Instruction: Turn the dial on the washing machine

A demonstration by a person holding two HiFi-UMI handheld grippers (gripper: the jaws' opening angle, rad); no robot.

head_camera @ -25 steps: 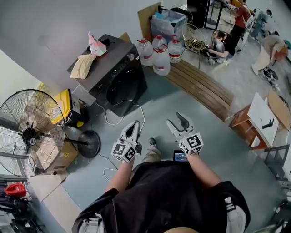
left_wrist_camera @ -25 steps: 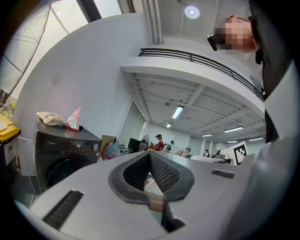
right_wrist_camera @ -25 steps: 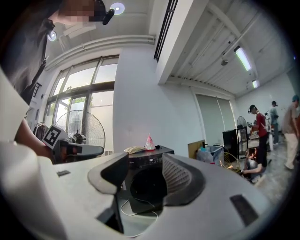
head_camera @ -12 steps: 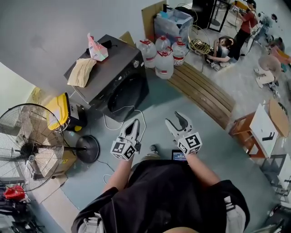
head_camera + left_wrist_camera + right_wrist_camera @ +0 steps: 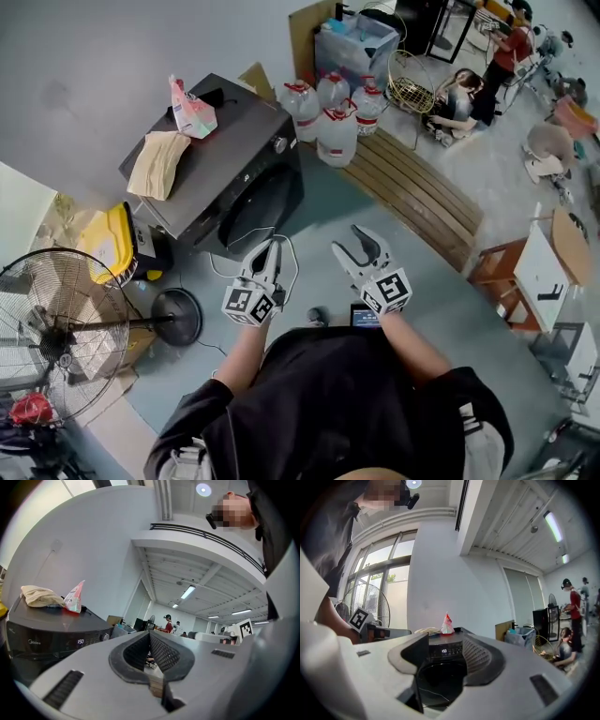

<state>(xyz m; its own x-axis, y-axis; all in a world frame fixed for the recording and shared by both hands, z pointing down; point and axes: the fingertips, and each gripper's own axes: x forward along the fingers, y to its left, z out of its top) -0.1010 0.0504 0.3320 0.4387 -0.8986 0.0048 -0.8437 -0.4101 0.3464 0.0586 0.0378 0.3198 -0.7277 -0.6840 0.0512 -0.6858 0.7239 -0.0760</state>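
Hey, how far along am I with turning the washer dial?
Done: nothing yet. The dial on the washer is untouched, and both claws are held well short of it.
In hand: the right claw is open and empty, aimed at the washer front. The left claw is shut and empty.
Left: reach the dial, grip it, turn it.

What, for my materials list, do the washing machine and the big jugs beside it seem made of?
Washing machine: probably painted sheet metal, dark grey, satin; flat panels with soft sheen. Jugs: clear plastic, likely; see-through walls, red caps.
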